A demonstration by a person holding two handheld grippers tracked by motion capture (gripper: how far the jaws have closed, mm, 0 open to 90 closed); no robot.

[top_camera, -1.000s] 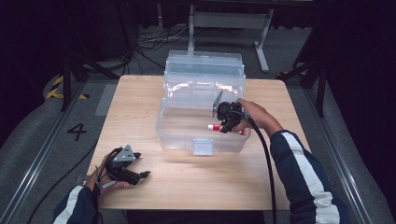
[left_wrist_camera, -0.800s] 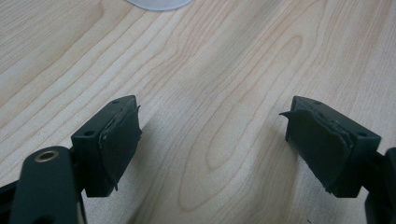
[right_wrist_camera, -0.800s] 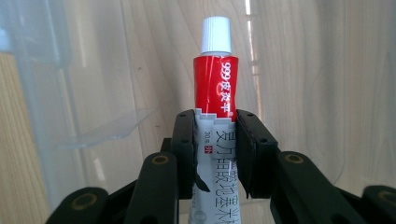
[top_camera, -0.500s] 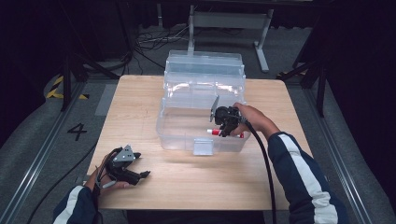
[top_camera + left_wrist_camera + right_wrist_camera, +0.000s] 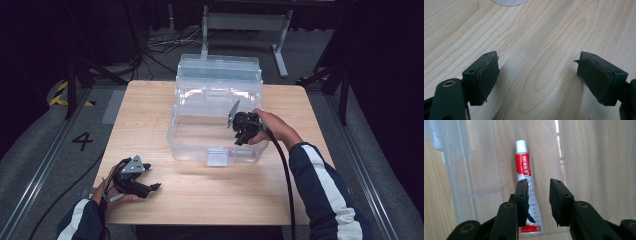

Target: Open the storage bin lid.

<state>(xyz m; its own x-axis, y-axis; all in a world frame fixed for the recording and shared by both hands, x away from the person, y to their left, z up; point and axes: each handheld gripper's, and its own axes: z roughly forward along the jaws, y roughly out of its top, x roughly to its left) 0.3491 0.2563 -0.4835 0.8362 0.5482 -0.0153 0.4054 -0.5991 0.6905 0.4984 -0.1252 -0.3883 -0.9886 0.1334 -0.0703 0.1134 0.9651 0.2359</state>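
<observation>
Right now the red-and-white ointment tube (image 5: 527, 187) lies flat on the floor of the clear plastic storage box (image 5: 200, 145), white cap pointing away from the right gripper (image 5: 538, 200). Jaws are partly spread and hang above the tube's lower half; the left jaw overlaps the tube in the right gripper view, but whether it touches it I cannot tell. Nothing is pinched between them. Likely the tube is set in the box, or is about to be picked out of it. In the high view the right gripper (image 5: 245, 131) sits over the box's near right corner, reaching in through the open top.

Box lid (image 5: 218, 67) stands tipped back at the far side, so access is free. Clear walls and an inner shelf edge crowd the tube's left side; the front latch (image 5: 217, 156) is hanging down.

Left gripper (image 5: 537, 80) rests on the wooden table (image 5: 145, 110) well apart from the box, jaws wide apart and empty; it seems parked, not needed.
</observation>
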